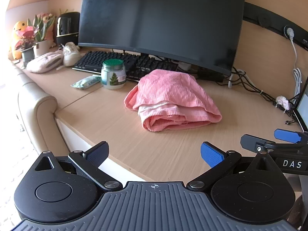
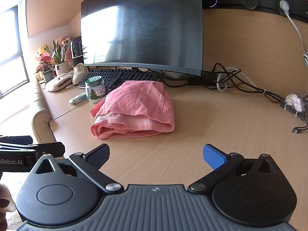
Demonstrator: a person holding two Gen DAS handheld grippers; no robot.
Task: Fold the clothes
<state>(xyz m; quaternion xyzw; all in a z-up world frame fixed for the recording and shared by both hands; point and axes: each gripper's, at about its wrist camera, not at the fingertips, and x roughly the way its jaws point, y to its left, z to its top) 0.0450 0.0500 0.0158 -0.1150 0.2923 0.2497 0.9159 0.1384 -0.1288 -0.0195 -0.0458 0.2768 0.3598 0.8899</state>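
Observation:
A pink ribbed garment (image 1: pixel 171 100) lies folded in a thick bundle on the wooden desk (image 1: pixel 107 119), in front of the keyboard. It also shows in the right wrist view (image 2: pixel 134 109). My left gripper (image 1: pixel 154 154) is open and empty, held back over the desk's near edge, short of the garment. My right gripper (image 2: pixel 156 156) is open and empty over the desk, just in front of the garment. The right gripper's side shows at the right of the left wrist view (image 1: pixel 277 144).
A black monitor (image 1: pixel 159 23) and keyboard (image 1: pixel 123 63) stand behind the garment. A green-lidded jar (image 1: pixel 113 74) and a wrapped packet (image 1: pixel 86 81) sit to its left. Plants, a slipper and a shoe are at far left. Cables (image 2: pixel 250 88) lie at the right. A beige sofa arm (image 1: pixel 36 104) adjoins the desk.

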